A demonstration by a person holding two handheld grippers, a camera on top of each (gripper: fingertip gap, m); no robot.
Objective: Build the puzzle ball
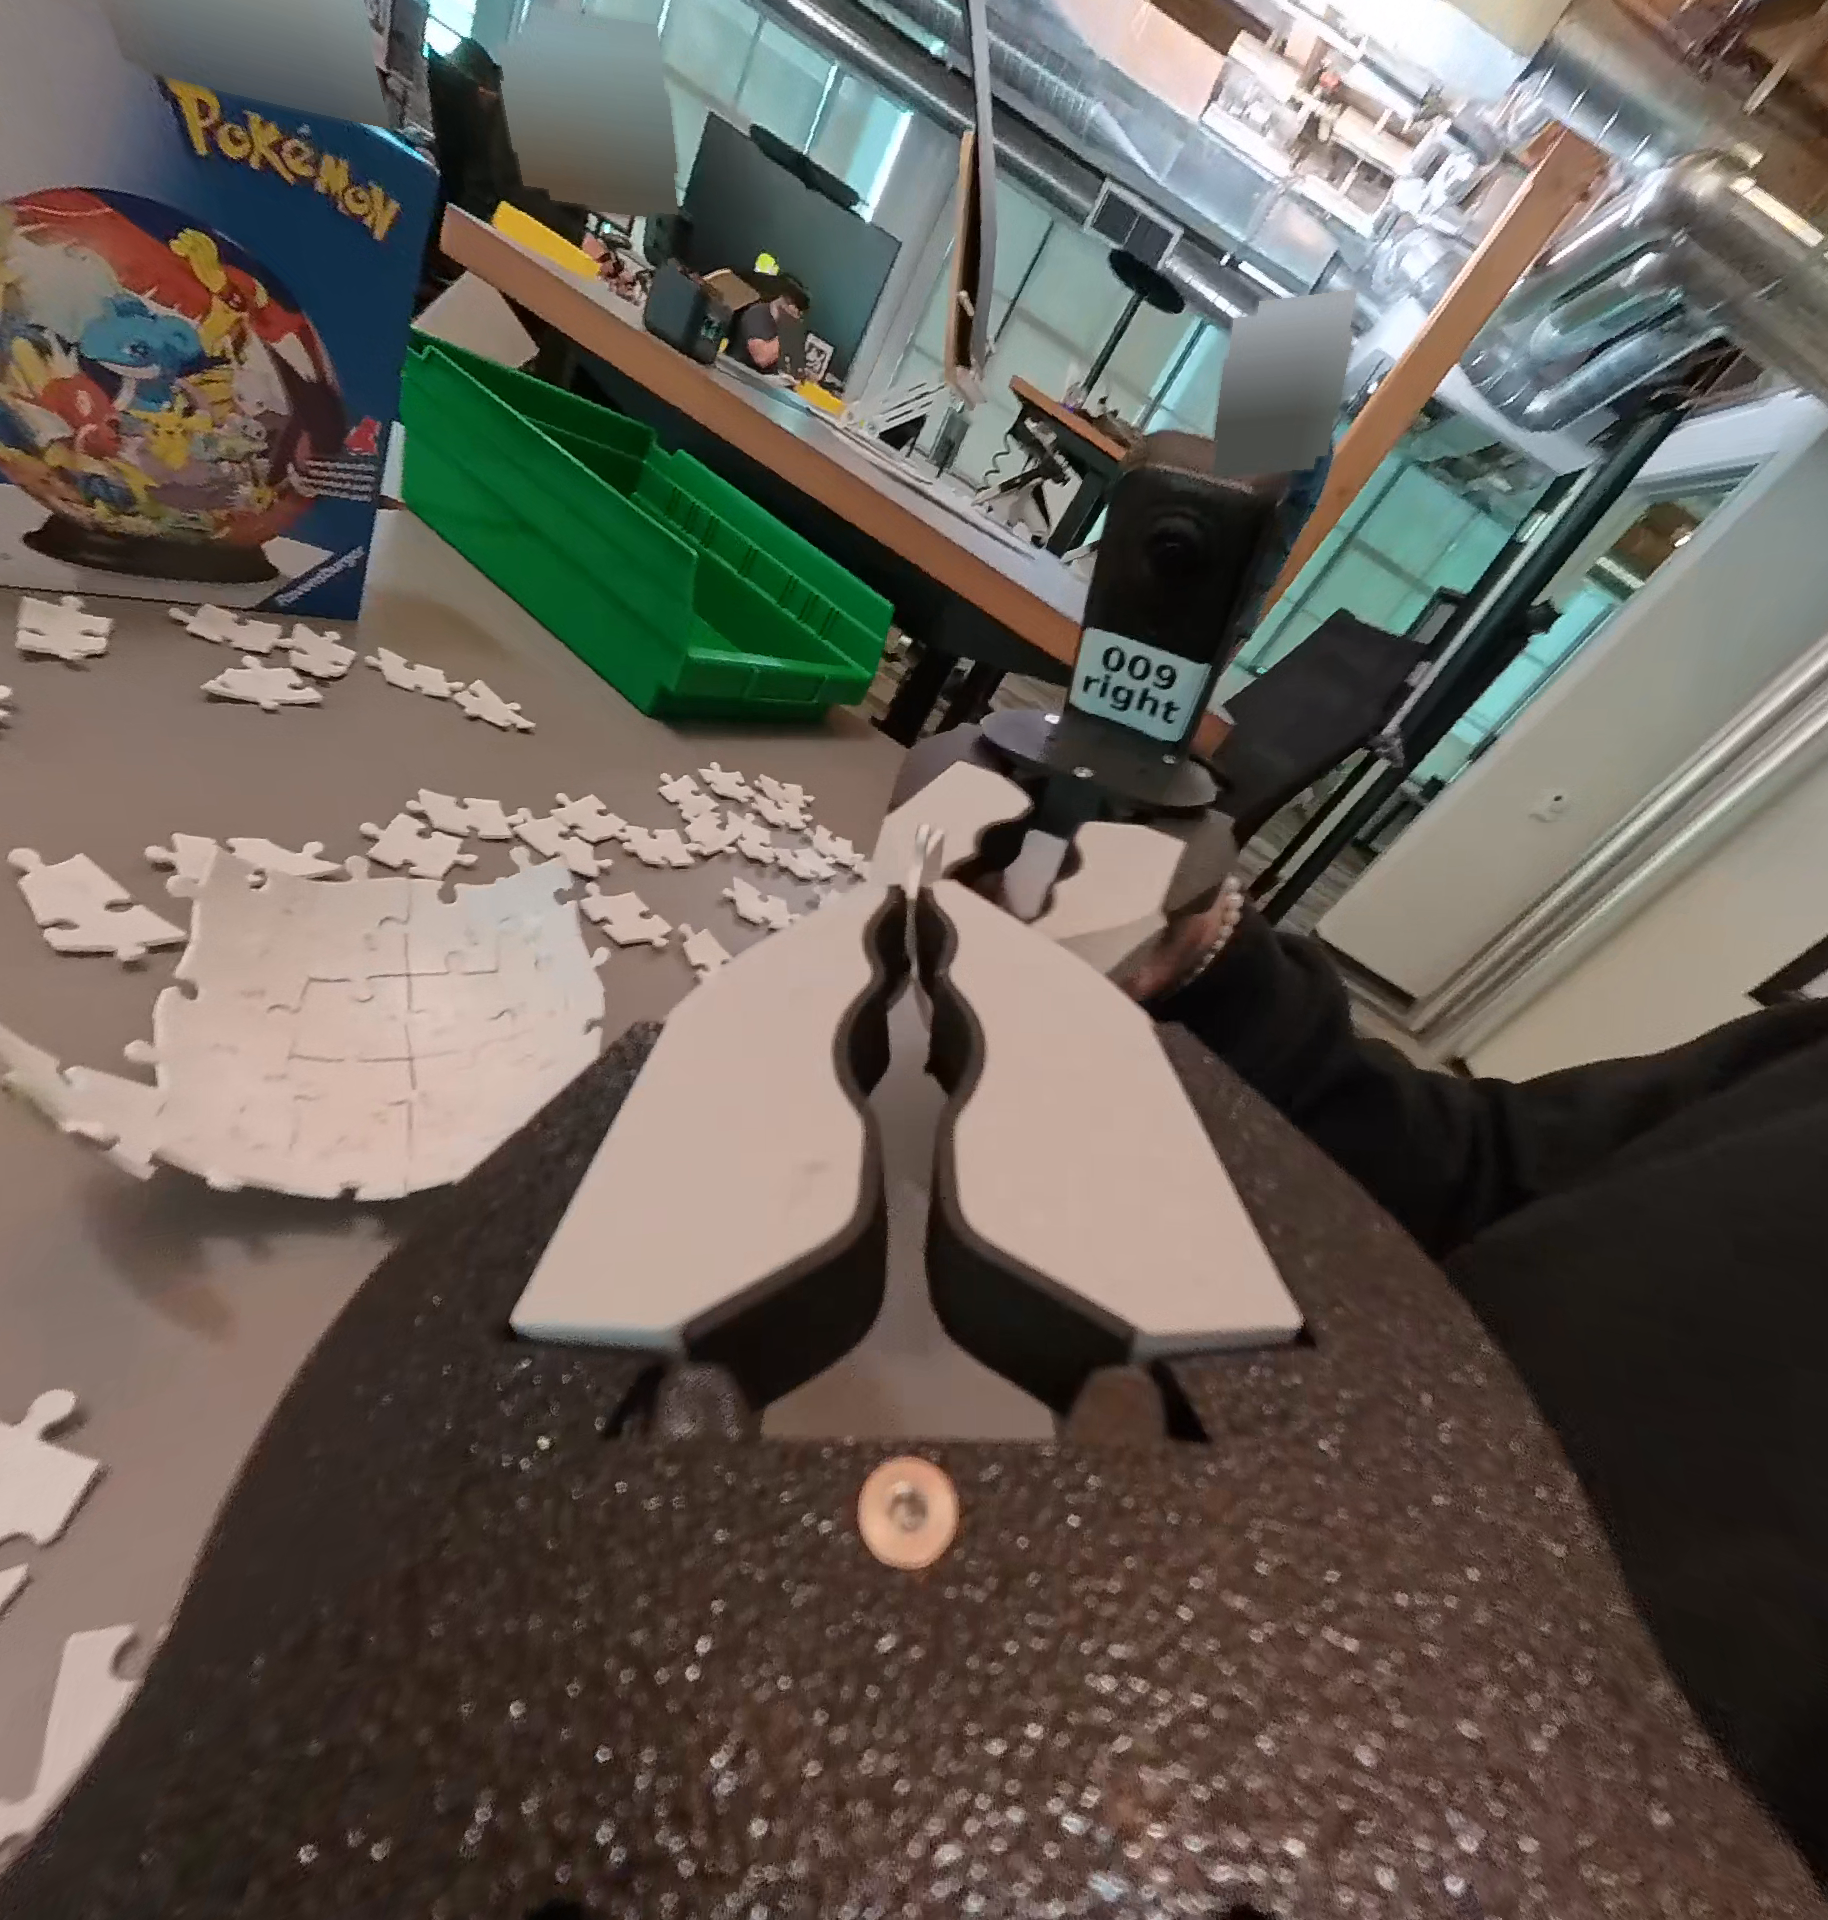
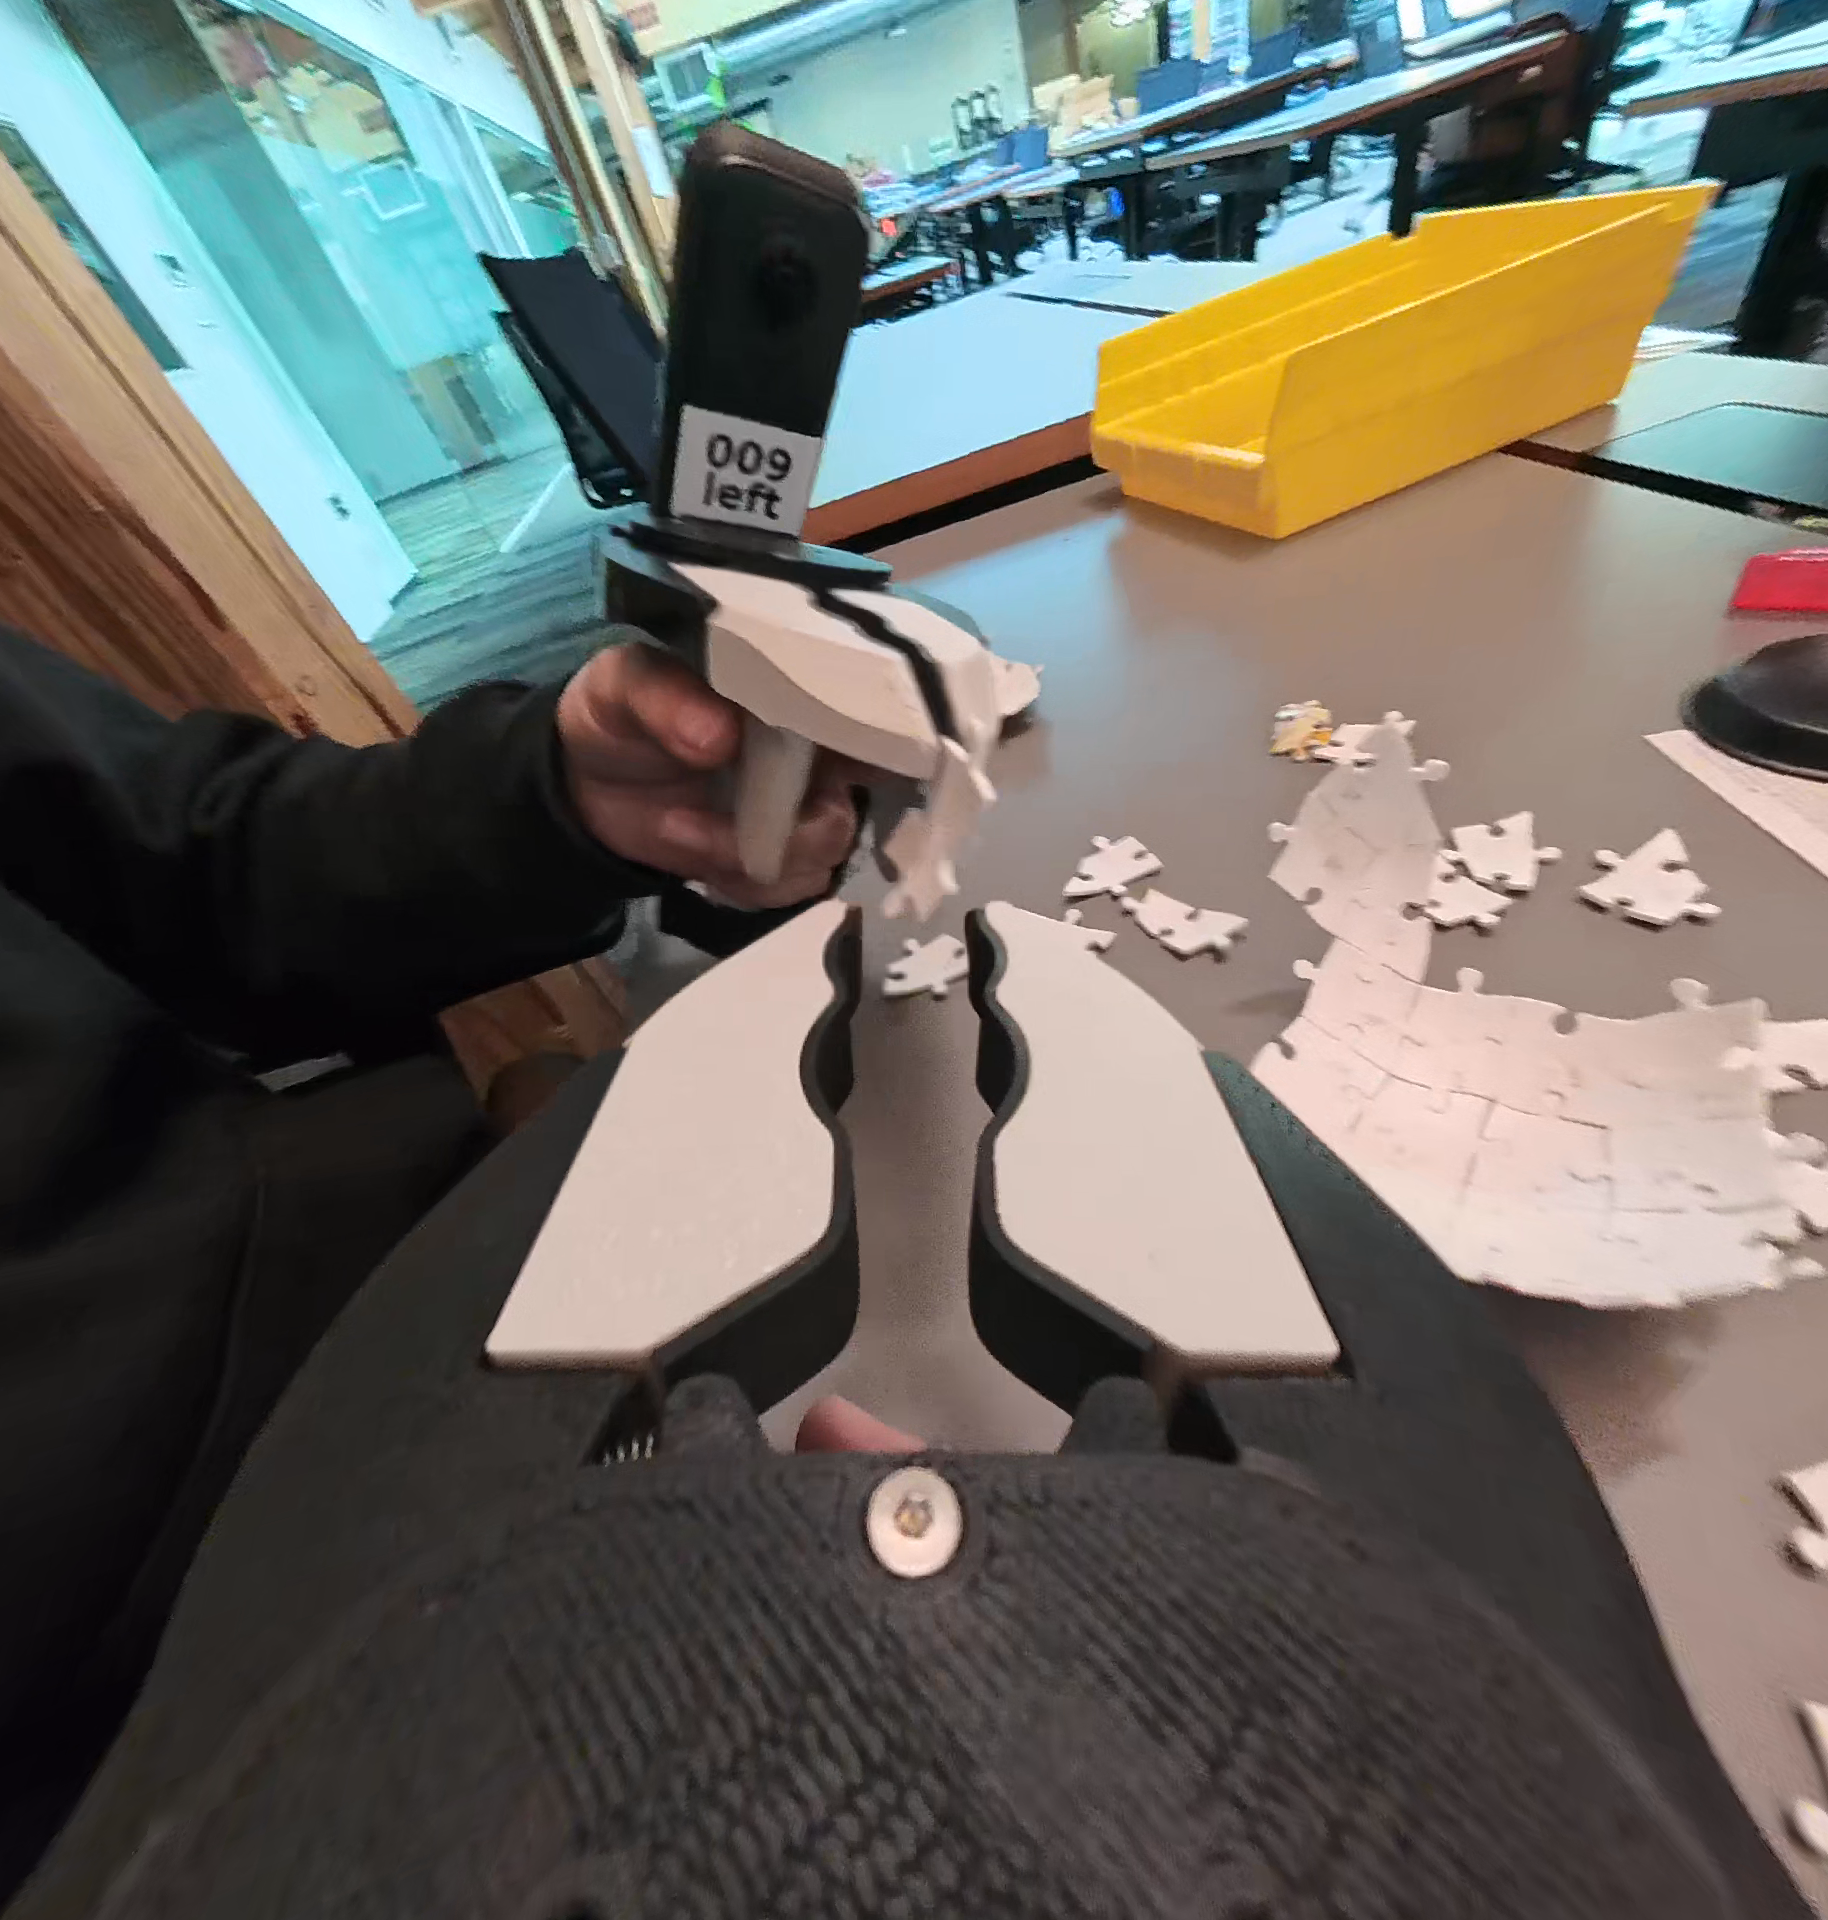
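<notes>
My left gripper (image 1: 915,904) is shut on a white puzzle piece (image 1: 922,857), seen edge-on at its tips and held in the air. In the right wrist view the left gripper (image 2: 946,743) shows that piece (image 2: 936,842) hanging down just above and in front of my right gripper (image 2: 910,920), which is open and empty. The right gripper also shows in the left wrist view (image 1: 1035,862), facing the left one. A curved, partly joined white puzzle shell (image 1: 370,1018) lies on the grey table (image 1: 214,1299); it also shows in the right wrist view (image 2: 1512,1122).
Several loose white pieces (image 1: 681,831) are scattered on the table. The puzzle box (image 1: 162,364) and a green bin (image 1: 629,540) stand at the back. A yellow bin (image 2: 1388,343), a red object (image 2: 1803,582) and a black round stand (image 2: 1793,707) are on the far side. The tips of both grippers are at nearly the same place.
</notes>
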